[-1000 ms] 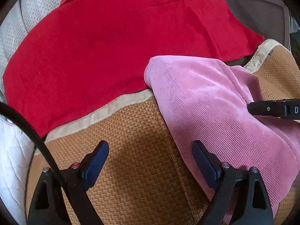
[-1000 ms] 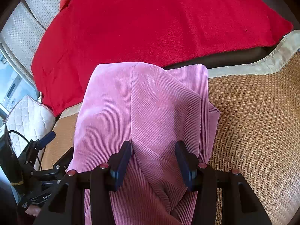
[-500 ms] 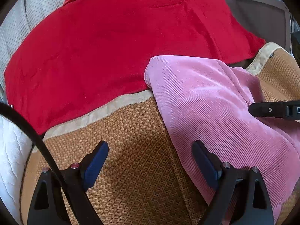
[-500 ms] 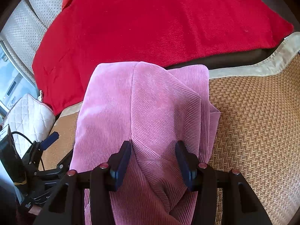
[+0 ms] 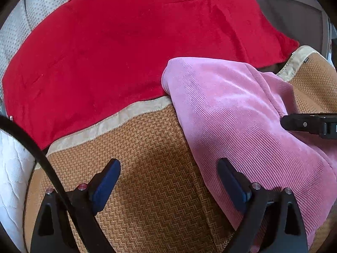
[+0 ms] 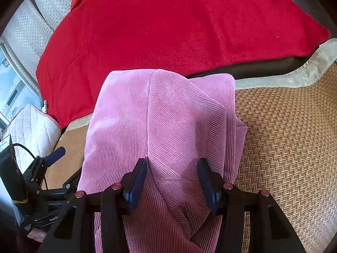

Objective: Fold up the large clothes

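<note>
A folded pink corduroy garment [image 6: 168, 122] lies on a woven brown mat [image 6: 284, 137], its far end reaching a red blanket [image 6: 179, 25]. My right gripper [image 6: 172, 179] is low over the garment's near part. Its blue pads stand apart, a flat stretch of pink cloth lies between them, and the left pad rests by a raised crease. My left gripper [image 5: 168, 181] is open over bare mat [image 5: 147, 158], and its right pad sits just beside the garment's left edge [image 5: 231, 116]. One of its blue fingertips [image 6: 55, 154] shows at the left of the right wrist view.
The red blanket [image 5: 126, 52] covers the far half of the surface. A white quilted cushion [image 6: 31, 126] lies at the left, with pale dotted upholstery [image 6: 27, 33] behind. The mat has a beige border [image 5: 109, 124]. A black cable [image 5: 31, 147] crosses the left wrist view.
</note>
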Available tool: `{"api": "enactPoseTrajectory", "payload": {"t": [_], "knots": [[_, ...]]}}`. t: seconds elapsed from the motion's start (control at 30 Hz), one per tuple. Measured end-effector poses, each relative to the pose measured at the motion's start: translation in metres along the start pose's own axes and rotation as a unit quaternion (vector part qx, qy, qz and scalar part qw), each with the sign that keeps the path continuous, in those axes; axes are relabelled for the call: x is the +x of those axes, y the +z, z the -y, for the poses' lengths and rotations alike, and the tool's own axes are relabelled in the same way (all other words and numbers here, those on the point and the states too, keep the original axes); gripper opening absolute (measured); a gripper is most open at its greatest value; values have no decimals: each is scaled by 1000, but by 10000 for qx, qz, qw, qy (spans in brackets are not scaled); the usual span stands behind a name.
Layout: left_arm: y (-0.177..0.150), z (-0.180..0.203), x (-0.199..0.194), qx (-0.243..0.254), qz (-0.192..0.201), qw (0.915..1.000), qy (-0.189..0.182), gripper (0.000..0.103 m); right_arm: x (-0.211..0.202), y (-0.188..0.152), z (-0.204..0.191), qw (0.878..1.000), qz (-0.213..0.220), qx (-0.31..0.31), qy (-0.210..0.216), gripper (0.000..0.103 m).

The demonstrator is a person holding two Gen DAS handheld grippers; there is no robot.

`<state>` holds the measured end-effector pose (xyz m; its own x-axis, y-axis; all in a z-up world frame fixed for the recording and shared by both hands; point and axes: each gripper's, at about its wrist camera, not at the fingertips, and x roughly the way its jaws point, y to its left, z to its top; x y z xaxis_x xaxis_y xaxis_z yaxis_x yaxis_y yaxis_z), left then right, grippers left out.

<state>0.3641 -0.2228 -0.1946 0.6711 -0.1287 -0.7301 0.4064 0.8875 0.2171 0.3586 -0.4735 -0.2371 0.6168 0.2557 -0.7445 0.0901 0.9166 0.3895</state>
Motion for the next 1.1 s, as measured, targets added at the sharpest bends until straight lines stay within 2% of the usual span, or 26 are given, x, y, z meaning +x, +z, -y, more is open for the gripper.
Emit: {"api": "enactPoseTrajectory", "payload": {"t": [0.2, 0.4, 0.5, 0.6, 0.73, 0.87, 1.0, 1.1], "knots": [[5, -4, -1, 14, -39, 10000, 22, 93, 1, 1, 0, 10000, 6, -12, 4, 56], [12, -18, -24, -379, 304, 9978, -458, 93, 3, 3, 1, 10000, 10, -24, 31, 56], [10, -12, -19, -338, 163, 9969, -697, 93, 3, 1, 2, 10000, 18, -29, 32, 56], [1, -2, -1, -106, -99, 9978, -642, 94, 3, 1, 2, 10000, 29, -37, 36, 57], [2, -4, -4, -177, -112, 9977, -652, 94, 2, -1, 1, 10000, 22, -82, 16, 57], [4, -10, -15, -166, 56, 9981, -588, 94, -10, 4, 6, 9995, -210, 161, 193, 57], [3, -15, -27, -150, 73, 9960, -882, 94, -30, 0, 7, 9985, -361, 113, 399, 57], [-1, -6, -24, 53, -114, 9944, -1050, 94, -30, -9, 5, 9972, -594, -19, 461, 57]]}}
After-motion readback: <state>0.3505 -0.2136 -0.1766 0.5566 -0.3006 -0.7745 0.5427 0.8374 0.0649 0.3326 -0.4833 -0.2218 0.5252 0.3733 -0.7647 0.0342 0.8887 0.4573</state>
